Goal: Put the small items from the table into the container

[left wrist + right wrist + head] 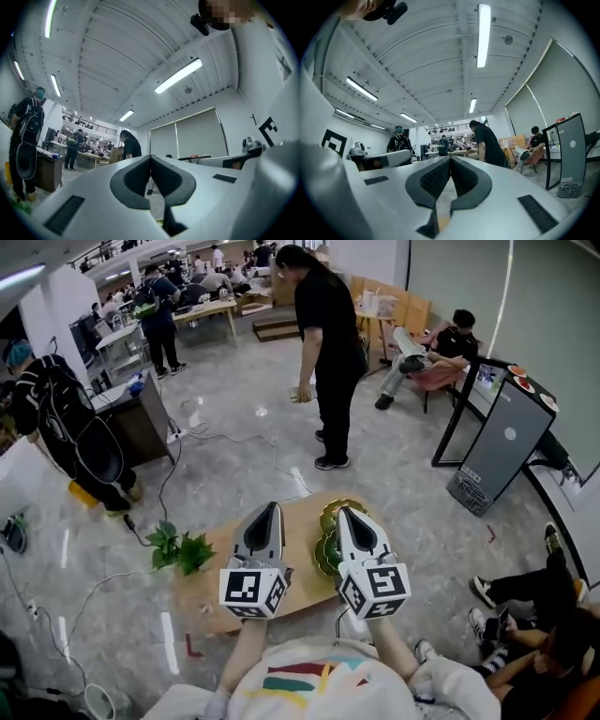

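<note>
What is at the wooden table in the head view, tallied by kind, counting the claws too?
claws: 2, the left claw and the right claw, both shut and empty
leafy green plant: 1
green container: 1, partly hidden behind the right claw
total: 4

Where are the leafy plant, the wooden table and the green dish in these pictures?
leafy plant [178, 549]: head view, on its leaves.
wooden table [298, 521]: head view, on the bare top.
green dish [331, 515]: head view, on its scalloped rim.
</note>
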The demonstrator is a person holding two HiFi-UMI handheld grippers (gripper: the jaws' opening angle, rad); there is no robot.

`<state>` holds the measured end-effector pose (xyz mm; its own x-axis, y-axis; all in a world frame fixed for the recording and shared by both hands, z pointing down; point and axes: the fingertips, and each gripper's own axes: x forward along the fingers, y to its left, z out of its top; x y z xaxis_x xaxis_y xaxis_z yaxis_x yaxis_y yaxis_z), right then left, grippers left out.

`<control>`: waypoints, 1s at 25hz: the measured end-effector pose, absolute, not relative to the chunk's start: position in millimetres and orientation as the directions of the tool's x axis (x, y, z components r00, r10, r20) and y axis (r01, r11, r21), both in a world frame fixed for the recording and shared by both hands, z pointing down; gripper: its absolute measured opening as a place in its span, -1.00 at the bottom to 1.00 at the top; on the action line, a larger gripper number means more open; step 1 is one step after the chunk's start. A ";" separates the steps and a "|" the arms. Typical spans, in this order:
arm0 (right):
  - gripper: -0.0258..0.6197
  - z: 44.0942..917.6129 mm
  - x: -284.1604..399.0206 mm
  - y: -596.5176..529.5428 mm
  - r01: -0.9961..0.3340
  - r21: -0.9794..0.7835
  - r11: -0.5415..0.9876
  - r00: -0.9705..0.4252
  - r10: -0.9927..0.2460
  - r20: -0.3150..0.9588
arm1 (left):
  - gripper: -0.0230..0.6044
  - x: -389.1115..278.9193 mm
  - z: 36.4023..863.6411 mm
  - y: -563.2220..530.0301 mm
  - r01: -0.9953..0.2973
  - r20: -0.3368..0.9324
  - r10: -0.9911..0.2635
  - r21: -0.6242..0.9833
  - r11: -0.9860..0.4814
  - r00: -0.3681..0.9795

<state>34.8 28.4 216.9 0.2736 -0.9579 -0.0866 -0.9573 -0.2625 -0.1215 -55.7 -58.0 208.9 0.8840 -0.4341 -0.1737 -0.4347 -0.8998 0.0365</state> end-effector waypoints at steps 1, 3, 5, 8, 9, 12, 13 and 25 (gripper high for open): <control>-0.88 218.1 31.0 29.6 -0.959 -0.125 -0.253 0.264 -0.961 -0.083 | -0.90 -59.3 207.0 -57.0 -0.442 -0.172 -0.441 0.033 -0.896 0.881; -0.87 221.6 23.6 31.9 -0.963 -0.134 -0.232 0.244 -0.967 -0.075 | -0.90 -65.4 205.5 -53.9 -0.452 -0.168 -0.450 0.027 -0.892 0.877; -0.88 223.0 18.2 35.0 -0.966 -0.139 -0.220 0.231 -0.970 -0.075 | -0.90 -70.7 203.5 -49.7 -0.458 -0.173 -0.455 0.027 -0.889 0.874; -0.87 219.0 11.1 40.6 -0.969 -0.138 -0.204 0.217 -0.972 -0.086 | -0.90 -78.8 197.1 -43.1 -0.465 -0.193 -0.461 0.030 -0.885 0.866; -0.87 217.1 8.6 42.1 -0.970 -0.138 -0.200 0.213 -0.973 -0.090 | -0.90 -81.5 195.6 -41.4 -0.467 -0.197 -0.463 0.029 -0.884 0.864; -0.87 212.2 4.3 40.9 -0.971 -0.142 -0.193 0.209 -0.972 -0.107 | -0.90 -86.0 192.9 -39.9 -0.466 -0.211 -0.461 0.025 -0.884 0.862; -0.87 211.8 3.0 40.2 -0.971 -0.147 -0.190 0.207 -0.972 -0.110 | -0.90 -87.4 192.9 -39.0 -0.465 -0.213 -0.458 0.023 -0.885 0.863; -0.88 223.1 -16.6 46.9 -0.967 -0.171 -0.190 0.207 -0.975 -0.087 | -0.90 -105.2 194.9 -27.6 -0.461 -0.199 -0.453 0.004 -0.887 0.869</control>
<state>-16.6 46.9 223.1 0.2065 -0.9746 -0.0867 -0.9669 -0.1897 -0.1709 -105.2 -27.6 194.9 0.8692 -0.4526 -0.1992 -0.4612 -0.8873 0.0036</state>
